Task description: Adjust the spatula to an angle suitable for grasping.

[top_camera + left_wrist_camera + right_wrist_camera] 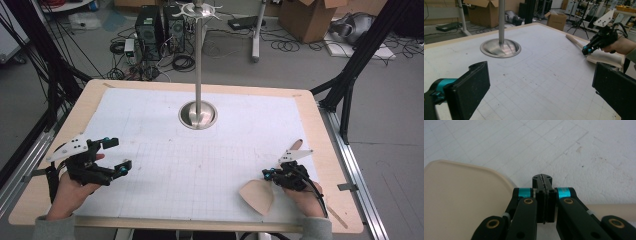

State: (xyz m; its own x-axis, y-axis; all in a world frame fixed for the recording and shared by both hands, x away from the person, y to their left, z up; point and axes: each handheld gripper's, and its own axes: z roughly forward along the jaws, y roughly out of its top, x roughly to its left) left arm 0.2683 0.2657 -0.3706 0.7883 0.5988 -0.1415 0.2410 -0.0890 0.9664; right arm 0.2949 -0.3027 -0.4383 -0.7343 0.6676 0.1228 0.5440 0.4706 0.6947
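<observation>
The right tool (268, 174) has its jaws pressed fully together with nothing visible between them. A beige spatula (258, 195) lies flat on the worktop (310, 107) just beside and partly under this tool: its broad blade spreads to the tool's left in the right gripper view, its handle runs off behind on the other side. The left tool (119, 153) hovers well apart from the spatula, jaws spread wide and empty. Ahead of both tools, a metal pole (198, 60) rises from a round steel base (198, 116).
</observation>
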